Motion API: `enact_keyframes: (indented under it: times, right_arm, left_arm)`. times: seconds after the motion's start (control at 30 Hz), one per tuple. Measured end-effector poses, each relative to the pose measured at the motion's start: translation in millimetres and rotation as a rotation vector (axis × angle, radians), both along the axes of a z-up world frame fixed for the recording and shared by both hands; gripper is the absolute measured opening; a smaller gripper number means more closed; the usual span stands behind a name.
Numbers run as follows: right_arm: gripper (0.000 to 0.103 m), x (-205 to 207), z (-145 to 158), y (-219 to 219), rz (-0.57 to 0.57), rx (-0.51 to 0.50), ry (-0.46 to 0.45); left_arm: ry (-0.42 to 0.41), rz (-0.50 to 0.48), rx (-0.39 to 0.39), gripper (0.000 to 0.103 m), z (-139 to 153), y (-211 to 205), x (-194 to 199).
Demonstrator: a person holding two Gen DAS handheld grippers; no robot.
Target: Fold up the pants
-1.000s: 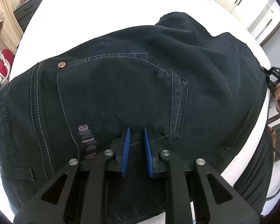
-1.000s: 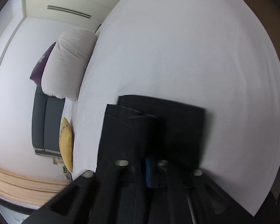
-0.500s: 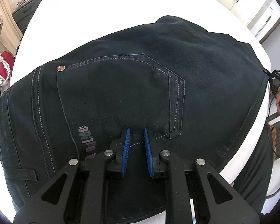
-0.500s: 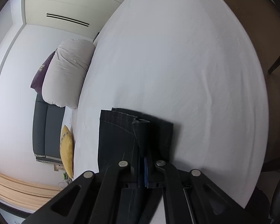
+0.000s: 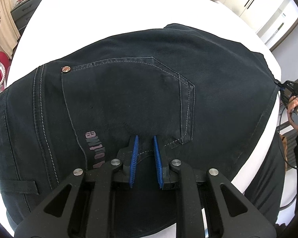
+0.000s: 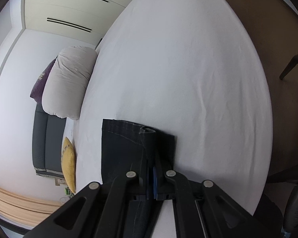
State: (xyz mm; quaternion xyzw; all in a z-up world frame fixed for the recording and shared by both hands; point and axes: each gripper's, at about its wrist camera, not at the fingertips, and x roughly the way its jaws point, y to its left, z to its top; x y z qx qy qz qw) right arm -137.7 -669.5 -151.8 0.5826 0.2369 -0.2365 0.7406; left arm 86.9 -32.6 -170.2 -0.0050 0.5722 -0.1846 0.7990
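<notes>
**Pants stretched lengthwise along bed edge**

The bed (image 5: 113,15), white-sheeted, carries dark pants (image 5: 129,91) along its near edge. Long axis runs left to right in the left wrist view: waistband and back pocket left, hems right. The right gripper (image 6: 151,170), jaws pressed together, pinches the hem. The left gripper (image 5: 146,150), jaws narrowly spread, pinches fabric below the pocket.

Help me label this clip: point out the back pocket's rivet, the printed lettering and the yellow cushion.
rivet (image 5: 66,69): left wrist view, centre of the metal stud.
printed lettering (image 5: 97,150): left wrist view, middle of the print.
yellow cushion (image 6: 68,163): right wrist view, its middle.
</notes>
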Motion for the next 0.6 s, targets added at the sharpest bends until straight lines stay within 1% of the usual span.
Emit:
enact_keyframes:
  times: [0.17, 0.2, 0.27, 0.37, 0.4, 0.43, 0.47, 0.5, 0.53, 0.57, 0.6]
  right_arm:
    - [0.003, 3, -4, 0, 0.003, -0.009, 0.015]
    - [0.0, 3, -8, -2, 0.008, 0.005, 0.016]
    - [0.0, 3, -16, -7, 0.025, 0.035, -0.004]
    - [0.004, 1, -16, -13, 0.071, 0.048, -0.063]
    - [0.008, -2, -16, -16, 0.072, 0.064, -0.086]
    - [0.013, -10, -11, -19, 0.042, 0.054, -0.093]
    - [0.019, -19, -3, -20, 0.003, 0.016, -0.081]
    - [0.043, -26, 8, -20, -0.032, -0.029, -0.045]
    - [0.051, -32, 22, -16, -0.051, -0.066, -0.019]
    - [0.051, -34, 35, -9, -0.022, -0.092, -0.045]
    - [0.051, -31, 48, 4, 0.054, -0.113, -0.07]
  left_arm:
    - [0.002, 0.001, -0.011, 0.016, 2, 16, -4]
    - [0.0, 0.001, -0.016, 0.016, 3, 19, -6]
    - [-0.006, 0.005, -0.03, 0.016, 4, 26, -11]
    - [-0.016, 0.024, -0.068, 0.016, 5, 38, -18]
    - [-0.017, 0.033, -0.081, 0.016, 4, 42, -18]
    - [-0.017, 0.039, -0.094, 0.016, 4, 46, -19]
    - [-0.018, 0.044, -0.102, 0.016, 4, 47, -19]
    - [-0.019, 0.048, -0.107, 0.016, 4, 48, -19]
    - [-0.021, 0.05, -0.108, 0.016, 4, 49, -19]
    - [-0.026, 0.052, -0.109, 0.016, 5, 49, -20]
    - [-0.029, 0.054, -0.111, 0.016, 4, 49, -19]
